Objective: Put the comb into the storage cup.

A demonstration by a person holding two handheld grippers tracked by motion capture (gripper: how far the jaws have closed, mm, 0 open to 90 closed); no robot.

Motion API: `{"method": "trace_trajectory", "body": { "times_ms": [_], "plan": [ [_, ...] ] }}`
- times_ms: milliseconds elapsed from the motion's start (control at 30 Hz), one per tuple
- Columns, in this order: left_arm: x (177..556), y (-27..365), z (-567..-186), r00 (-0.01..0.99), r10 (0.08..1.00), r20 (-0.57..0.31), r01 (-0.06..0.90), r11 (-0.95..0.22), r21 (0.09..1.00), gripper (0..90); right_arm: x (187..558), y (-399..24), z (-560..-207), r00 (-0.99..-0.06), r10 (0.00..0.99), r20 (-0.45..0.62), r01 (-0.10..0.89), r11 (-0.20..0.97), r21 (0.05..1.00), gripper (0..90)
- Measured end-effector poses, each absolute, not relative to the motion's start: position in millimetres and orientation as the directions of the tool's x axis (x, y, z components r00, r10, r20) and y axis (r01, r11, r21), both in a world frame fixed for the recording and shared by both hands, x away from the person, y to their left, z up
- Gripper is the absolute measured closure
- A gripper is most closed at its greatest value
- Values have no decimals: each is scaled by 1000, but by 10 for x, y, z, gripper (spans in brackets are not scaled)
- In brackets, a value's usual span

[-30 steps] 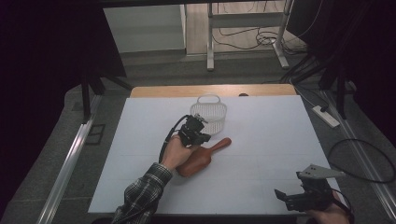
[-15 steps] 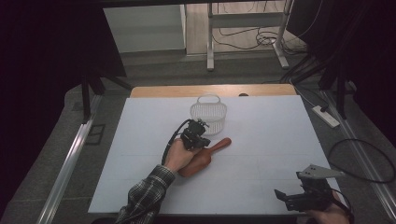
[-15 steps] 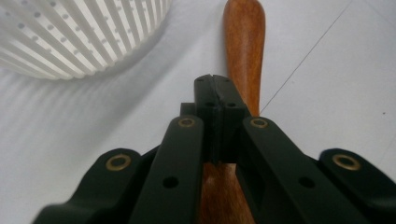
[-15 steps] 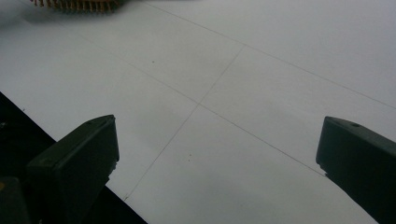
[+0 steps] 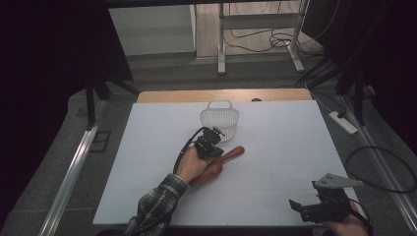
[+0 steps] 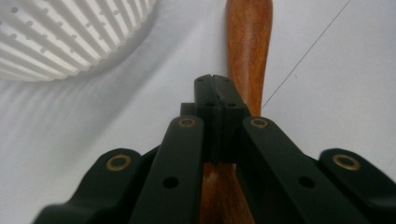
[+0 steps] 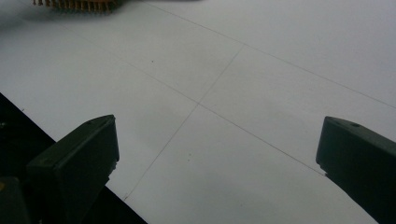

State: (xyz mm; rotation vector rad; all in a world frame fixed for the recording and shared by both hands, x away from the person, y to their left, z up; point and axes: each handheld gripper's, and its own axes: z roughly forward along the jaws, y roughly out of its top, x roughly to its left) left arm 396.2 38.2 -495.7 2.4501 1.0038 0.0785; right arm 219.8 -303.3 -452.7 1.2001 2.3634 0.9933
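Observation:
A brown wooden scoop [image 5: 231, 153] lies on the white table [image 5: 275, 137], its handle pointing away to the right. My left gripper [image 5: 215, 146] hovers right over it, just in front of a white slotted basket [image 5: 220, 118]. In the left gripper view the two jaws meet tip to tip, shut with nothing between them [image 6: 214, 81]. The wooden handle [image 6: 247, 42] runs on beneath and beyond them, and the basket [image 6: 70, 37] is at the upper left. My right gripper [image 5: 297, 210] rests at the table's near right corner, open and holding nothing [image 7: 217, 140].
The white sheet carries thin pencil grid lines [image 7: 219, 79]. Its near edge [image 7: 60, 140] drops into dark just under my right gripper. A strip of bare wood [image 5: 221, 95] shows behind the sheet. Cables and a power strip [image 5: 344, 123] lie on the floor to the right.
My left hand has crept a little to the right along the scoop, toward the basket. The scoop, the basket and the right gripper have stayed put.

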Motion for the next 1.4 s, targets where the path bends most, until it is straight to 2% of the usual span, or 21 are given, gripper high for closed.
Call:
{"method": "trace_trajectory", "body": {
  "times_ms": [500,1400],
  "plan": [
    [3871,225,-4970,770,631,-89,600,-671,435,890,2196,-3033,-4527,-601,799,34,583,409,702,0],
    [3475,151,-4983,816,567,-113,549,-699,457,891,2192,-3027,-4527,-604,797,25,578,417,701,0]
  ]
}}
